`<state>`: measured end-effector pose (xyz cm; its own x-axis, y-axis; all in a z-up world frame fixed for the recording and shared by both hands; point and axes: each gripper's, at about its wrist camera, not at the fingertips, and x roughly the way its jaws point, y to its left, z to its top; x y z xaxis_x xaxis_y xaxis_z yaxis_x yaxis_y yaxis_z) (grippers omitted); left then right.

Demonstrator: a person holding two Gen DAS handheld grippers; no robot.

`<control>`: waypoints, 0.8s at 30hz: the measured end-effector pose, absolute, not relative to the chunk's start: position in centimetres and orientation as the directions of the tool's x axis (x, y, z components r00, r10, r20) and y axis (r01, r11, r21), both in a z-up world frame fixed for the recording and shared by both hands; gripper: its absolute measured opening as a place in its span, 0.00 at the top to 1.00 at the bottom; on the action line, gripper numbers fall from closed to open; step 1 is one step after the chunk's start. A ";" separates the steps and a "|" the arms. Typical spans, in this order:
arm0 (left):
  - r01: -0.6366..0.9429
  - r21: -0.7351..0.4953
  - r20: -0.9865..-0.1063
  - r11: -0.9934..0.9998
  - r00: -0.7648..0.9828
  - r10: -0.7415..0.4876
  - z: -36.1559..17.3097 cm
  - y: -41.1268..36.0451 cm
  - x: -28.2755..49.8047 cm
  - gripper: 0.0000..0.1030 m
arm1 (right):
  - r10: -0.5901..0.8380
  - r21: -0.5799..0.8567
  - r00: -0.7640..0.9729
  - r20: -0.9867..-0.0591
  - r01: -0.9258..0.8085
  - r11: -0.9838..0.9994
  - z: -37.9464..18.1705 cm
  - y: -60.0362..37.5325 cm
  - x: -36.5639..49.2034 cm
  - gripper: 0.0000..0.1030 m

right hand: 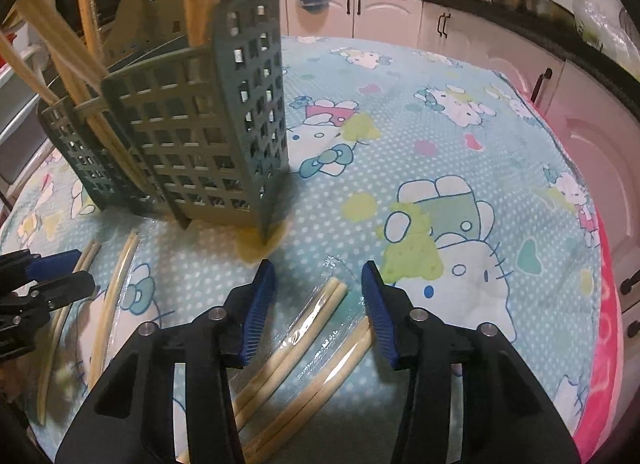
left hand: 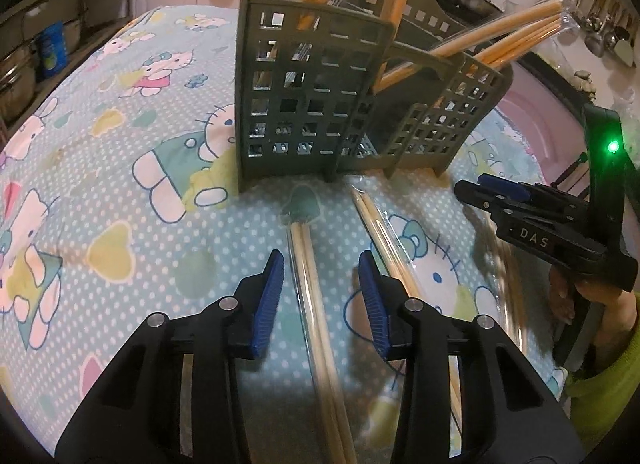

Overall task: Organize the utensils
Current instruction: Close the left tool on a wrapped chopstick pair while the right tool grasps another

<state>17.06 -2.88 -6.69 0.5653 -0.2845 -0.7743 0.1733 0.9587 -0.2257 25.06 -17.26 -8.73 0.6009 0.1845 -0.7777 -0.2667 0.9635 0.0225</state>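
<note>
Blurred wrapped chopsticks (left hand: 316, 328) cut off below left hand-held gripper (left hand: 321, 264).

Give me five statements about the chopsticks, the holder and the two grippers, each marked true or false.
1. The grey holder lies on its side. False: it stands upright on the cloth.
2. Chopsticks already stand in the holder. True.
3. The left gripper has wrapped chopsticks between its open jaws. True.
4. The right gripper is clamped shut on nothing. False: its jaws are apart over a wrapped pair.
5. The cloth is plain white. False: blue with cartoon cats.
</note>
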 end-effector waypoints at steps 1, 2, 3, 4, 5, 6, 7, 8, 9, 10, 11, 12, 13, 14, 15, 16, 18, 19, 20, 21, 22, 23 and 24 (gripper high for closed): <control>0.173 -0.224 -0.775 0.959 0.565 -0.283 -6.7 -3.0 17.2 0.70 | 0.187 0.026 0.600 -0.778 -0.267 0.963 -8.8 -17.3 25.3 0.60; 0.172 -0.222 -0.776 0.960 0.565 -0.281 -6.7 -3.1 17.5 0.70 | 0.189 0.026 0.600 -0.778 -0.270 0.963 -8.8 -17.3 25.4 0.62; 0.170 -0.219 -0.777 0.961 0.565 -0.278 -6.7 -3.2 17.7 0.70 | 0.189 0.025 0.599 -0.778 -0.271 0.962 -8.9 -17.2 25.5 0.63; 0.169 -0.218 -0.777 0.961 0.565 -0.276 -6.8 -3.2 17.9 0.70 | 0.189 0.024 0.599 -0.778 -0.272 0.962 -8.9 -17.0 25.6 0.66; 0.168 -0.216 -0.778 0.962 0.566 -0.273 -6.8 -3.2 18.1 0.71 | 0.189 0.023 0.600 -0.777 -0.272 0.962 -8.9 -17.0 25.7 0.70; 0.166 -0.213 -0.778 0.963 0.568 -0.269 -6.7 -3.2 18.3 0.72 | 0.192 0.024 0.600 -0.777 -0.276 0.961 -8.9 -17.0 25.8 0.72; 0.162 -0.209 -0.778 0.964 0.570 -0.264 -6.7 -3.2 18.5 0.73 | 0.194 0.024 0.600 -0.776 -0.280 0.960 -8.9 -16.9 25.9 0.77; 0.159 -0.207 -0.778 0.965 0.571 -0.261 -6.8 -3.2 18.7 0.75 | 0.195 0.023 0.601 -0.775 -0.282 0.959 -8.9 -16.8 25.8 0.82; 0.154 -0.202 -0.779 0.967 0.574 -0.254 -6.8 -3.1 18.9 0.77 | 0.198 0.025 0.602 -0.773 -0.283 0.959 -8.8 -16.9 25.9 0.83; 0.150 -0.199 -0.778 0.969 0.576 -0.249 -6.8 -3.1 19.2 0.79 | 0.200 0.028 0.604 -0.771 -0.281 0.959 -8.8 -16.8 25.7 0.84; 0.146 -0.200 -0.778 0.969 0.578 -0.247 -6.8 -3.0 19.4 0.82 | 0.202 0.034 0.607 -0.768 -0.277 0.960 -8.7 -16.9 25.7 0.84; 0.140 -0.204 -0.777 0.969 0.579 -0.247 -6.8 -2.9 19.5 0.83 | 0.207 0.043 0.612 -0.763 -0.272 0.961 -8.6 -17.1 25.6 0.84; 0.135 -0.208 -0.776 0.969 0.580 -0.247 -6.8 -2.8 19.7 0.87 | 0.212 0.051 0.616 -0.758 -0.269 0.962 -8.4 -17.1 25.3 0.85; 0.128 -0.210 -0.775 0.969 0.582 -0.245 -6.9 -2.6 19.8 0.90 | 0.222 0.063 0.621 -0.752 -0.267 0.962 -8.2 -17.3 25.1 0.85; 0.124 -0.215 -0.775 0.969 0.582 -0.247 -6.9 -2.4 19.9 0.92 | 0.230 0.074 0.624 -0.747 -0.266 0.961 -7.9 -17.4 24.9 0.85; 0.120 -0.229 -0.772 0.966 0.582 -0.255 -6.9 -2.1 20.0 0.94 | 0.242 0.089 0.628 -0.740 -0.265 0.960 -7.6 -17.5 24.7 0.86; 0.114 -0.246 -0.768 0.963 0.583 -0.265 -6.8 -1.6 20.1 0.97 | 0.266 0.115 0.633 -0.727 -0.269 0.956 -6.9 -17.7 24.3 0.86; 0.115 -0.258 -0.762 0.959 0.586 -0.275 -6.8 -1.3 20.1 0.97 | 0.275 0.123 0.634 -0.723 -0.274 0.954 -6.6 -17.6 24.1 0.86; 0.119 -0.272 -0.753 0.955 0.591 -0.289 -6.6 -1.1 20.0 0.97 | 0.288 0.132 0.635 -0.717 -0.282 0.950 -6.2 -17.6 23.8 0.86; 0.122 -0.281 -0.745 0.952 0.597 -0.297 -6.4 -0.9 19.9 0.97 | 0.296 0.136 0.638 -0.711 -0.288 0.948 -5.7 -17.6 23.4 0.87; 0.124 -0.286 -0.739 0.950 0.602 -0.301 -6.2 -0.8 19.8 0.97 | 0.302 0.138 0.641 -0.706 -0.293 0.946 -5.4 -17.5 23.2 0.87; 0.127 -0.297 -0.729 0.946 0.610 -0.310 -5.9 -0.6 19.6 0.97 | 0.310 0.142 0.644 -0.699 -0.300 0.943 -5.0 -17.4 22.8 0.87; 0.127 -0.307 -0.719 0.943 0.618 -0.318 -5.5 -0.3 19.4 0.98 | 0.319 0.147 0.647 -0.693 -0.307 0.940 -4.5 -17.4 22.5 0.87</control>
<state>19.41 -0.34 -5.54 0.6178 -0.3179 -0.7192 0.1274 0.9430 -0.3074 22.51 -17.37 -4.52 0.6469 0.3193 -0.6925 -0.3068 0.9404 0.1469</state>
